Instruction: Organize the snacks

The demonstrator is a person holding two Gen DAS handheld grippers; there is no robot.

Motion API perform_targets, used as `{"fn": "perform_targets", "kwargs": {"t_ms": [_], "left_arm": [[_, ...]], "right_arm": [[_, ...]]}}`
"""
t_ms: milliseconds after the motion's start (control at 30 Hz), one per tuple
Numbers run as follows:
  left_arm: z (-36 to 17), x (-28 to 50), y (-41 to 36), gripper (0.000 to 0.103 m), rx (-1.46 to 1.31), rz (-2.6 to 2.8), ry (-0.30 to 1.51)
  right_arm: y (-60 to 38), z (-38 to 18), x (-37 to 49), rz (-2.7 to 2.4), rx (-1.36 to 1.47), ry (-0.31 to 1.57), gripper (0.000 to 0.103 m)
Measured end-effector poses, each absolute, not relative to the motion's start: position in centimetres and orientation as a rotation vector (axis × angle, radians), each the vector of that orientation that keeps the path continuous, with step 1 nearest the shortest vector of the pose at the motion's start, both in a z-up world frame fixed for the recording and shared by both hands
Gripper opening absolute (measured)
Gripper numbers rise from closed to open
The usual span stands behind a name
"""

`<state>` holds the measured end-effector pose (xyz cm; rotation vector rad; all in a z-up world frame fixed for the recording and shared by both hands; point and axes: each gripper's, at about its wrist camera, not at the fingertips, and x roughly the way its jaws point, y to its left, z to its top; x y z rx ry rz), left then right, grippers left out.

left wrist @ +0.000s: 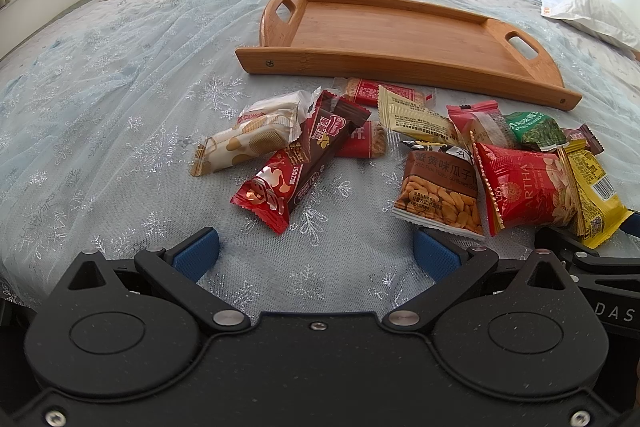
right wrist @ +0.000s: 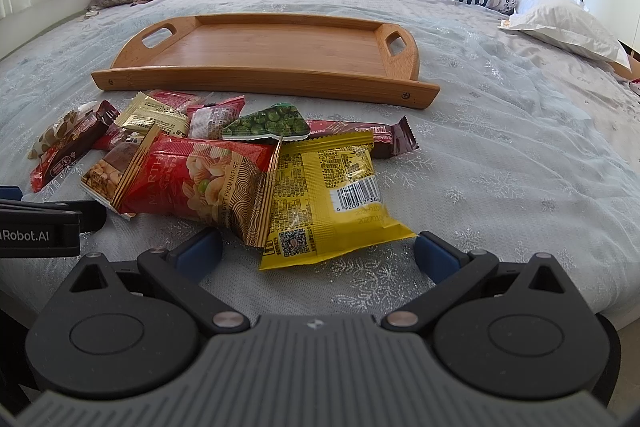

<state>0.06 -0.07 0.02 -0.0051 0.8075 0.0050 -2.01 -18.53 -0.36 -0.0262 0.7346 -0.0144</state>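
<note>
Right wrist view: right gripper (right wrist: 318, 253), fingers spread wide, straddles a yellow packet (right wrist: 324, 187) on the bed (right wrist: 500, 155); left gripper (left wrist: 316, 253) also gapes, empty. Best pinch the packet's near edge, then lift toward the bare wooden tray (right wrist: 264, 77) beyond

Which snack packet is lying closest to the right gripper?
The yellow packet with the barcode: its lower edge lies between the open right gripper fingers, nearer than the red nut packet beside it.

Snack pile (right wrist: 224, 163) blocks near side of tray (right wrist: 264, 77); bedspread (right wrist: 500, 147) right open.
</note>
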Motion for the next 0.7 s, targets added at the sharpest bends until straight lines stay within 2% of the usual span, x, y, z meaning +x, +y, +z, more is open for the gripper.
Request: {"fn": "perform_targets", "kwargs": {"t_ms": [367,500,700], "left_arm": [[0.1,-0.8,-0.3,0.103,0.011,0.011,0.755],[-0.2,-1.2,-0.5,0.103,0.005,0.03,0.719],[0.5,-1.7,-1.0,0.103,0.021,0.049,0.7]], "right_arm": [[-18.9,-0.9,-2.5,-0.028,-0.018,0.679,0.103],[-18.7,-1.8,-3.0,-0.044,-0.047,0.6,0.103],[-19.9,-0.5,-3.1,-0.003,-0.004,0.595,0.103]]}}
